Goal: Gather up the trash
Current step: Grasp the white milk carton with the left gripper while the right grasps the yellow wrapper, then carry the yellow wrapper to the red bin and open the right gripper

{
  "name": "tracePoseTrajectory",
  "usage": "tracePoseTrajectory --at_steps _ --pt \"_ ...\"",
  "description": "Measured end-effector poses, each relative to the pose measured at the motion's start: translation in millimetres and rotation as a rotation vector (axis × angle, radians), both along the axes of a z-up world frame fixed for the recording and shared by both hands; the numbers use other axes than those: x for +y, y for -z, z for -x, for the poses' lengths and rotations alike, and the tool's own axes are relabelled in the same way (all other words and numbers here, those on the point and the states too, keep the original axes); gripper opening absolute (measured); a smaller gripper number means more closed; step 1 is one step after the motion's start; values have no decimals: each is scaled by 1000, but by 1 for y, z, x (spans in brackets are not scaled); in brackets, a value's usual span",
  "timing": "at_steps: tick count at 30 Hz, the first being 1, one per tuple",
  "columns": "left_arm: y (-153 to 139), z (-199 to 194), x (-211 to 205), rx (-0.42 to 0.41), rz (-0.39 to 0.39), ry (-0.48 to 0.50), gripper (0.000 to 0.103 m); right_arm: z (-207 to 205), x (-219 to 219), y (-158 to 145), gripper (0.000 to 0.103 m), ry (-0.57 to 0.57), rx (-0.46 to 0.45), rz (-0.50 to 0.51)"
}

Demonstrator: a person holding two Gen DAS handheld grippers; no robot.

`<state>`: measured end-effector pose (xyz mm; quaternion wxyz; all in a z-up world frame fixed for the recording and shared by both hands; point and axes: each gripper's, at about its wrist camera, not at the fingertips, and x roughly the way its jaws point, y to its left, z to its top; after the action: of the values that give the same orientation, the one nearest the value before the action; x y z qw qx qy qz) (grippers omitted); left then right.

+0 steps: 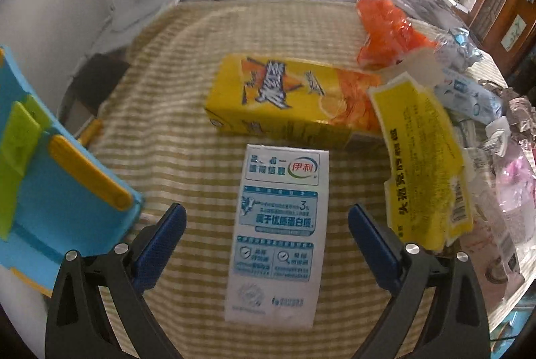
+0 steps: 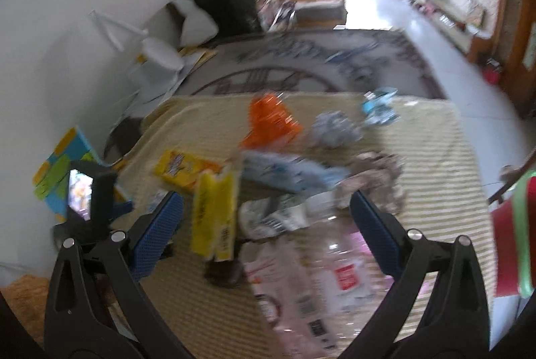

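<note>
Trash lies scattered over a worktop covered with a yellow-and-white striped cloth (image 1: 187,111). In the left wrist view, the left tool (image 1: 267,218) is spread wide, its blue pads on either side of a white and blue milk carton (image 1: 276,235) that lies flat on the cloth, neither pad touching it. Just beyond the carton lies a yellow drink box (image 1: 288,97) on its side, and to the right of that a torn yellow flattened box (image 1: 422,154) leans over a heap of wrappers. An orange plastic wrapper (image 1: 385,27) sits farther back on the right. At the left edge stands a blue toy-like object (image 1: 63,191) with green and yellow parts.

In the right wrist view, which is blurred, the right tool (image 2: 267,225) is also spread wide and grips nothing. Between and below its pads lie a clear plastic bottle (image 2: 338,262) with a pink label and a crumpled white and green wrapper (image 2: 278,215). The torn yellow box (image 2: 214,215) lies just left of these, with the yellow drink box (image 2: 181,171) behind it. The orange wrapper (image 2: 271,121), a pale blue packet (image 2: 291,174) and crumpled foil (image 2: 335,128) lie farther back on the cloth.
</note>
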<state>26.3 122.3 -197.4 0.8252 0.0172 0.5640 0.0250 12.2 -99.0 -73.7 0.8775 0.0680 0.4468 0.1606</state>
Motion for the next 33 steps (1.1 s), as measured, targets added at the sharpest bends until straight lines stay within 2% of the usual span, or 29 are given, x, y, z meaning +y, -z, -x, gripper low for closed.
tracePoseTrajectory --at_steps 2,3,4,5,6,7,10,16,19,21,22,23,26,30,33 --pt "7 1 0 9 -5 -10 92 -7 10 10 94 -41 43 -40" --pt "10 2 0 15 0 -17 85 -15 18 18 93 -69 76 -59" --pt "13 2 3 20 4 -23 74 -20 23 25 91 -84 97 -63" --pt "16 3 4 27 14 -32 69 -28 30 34 91 -100 128 -56" --pt "18 1 9 29 38 -39 57 -35 37 44 90 -115 155 -48" --pt "17 2 12 25 61 -47 49 -38 42 49 87 -125 171 -46" --pt "8 6 19 -6 65 -72 49 -52 56 69 76 -143 234 -46" --pt "-24 19 33 -108 58 -115 49 -74 90 100 74 -197 308 3" --pt "-33 17 40 -128 71 -142 49 -80 104 106 74 -208 285 85" --pt "-37 16 40 -139 73 -145 49 -80 111 108 60 -236 285 106" --pt "-39 15 40 -144 78 -145 49 -81 111 108 44 -239 285 103" --pt "-38 15 43 -147 83 -144 49 -82 109 107 44 -236 285 81" --pt "-42 13 39 -159 97 -131 49 -78 96 93 42 -215 242 41" --pt "-52 9 22 -181 116 -85 49 -62 67 54 41 -187 163 -37" --pt "-68 6 -1 -219 123 -22 49 -45 28 21 42 -111 83 -84"
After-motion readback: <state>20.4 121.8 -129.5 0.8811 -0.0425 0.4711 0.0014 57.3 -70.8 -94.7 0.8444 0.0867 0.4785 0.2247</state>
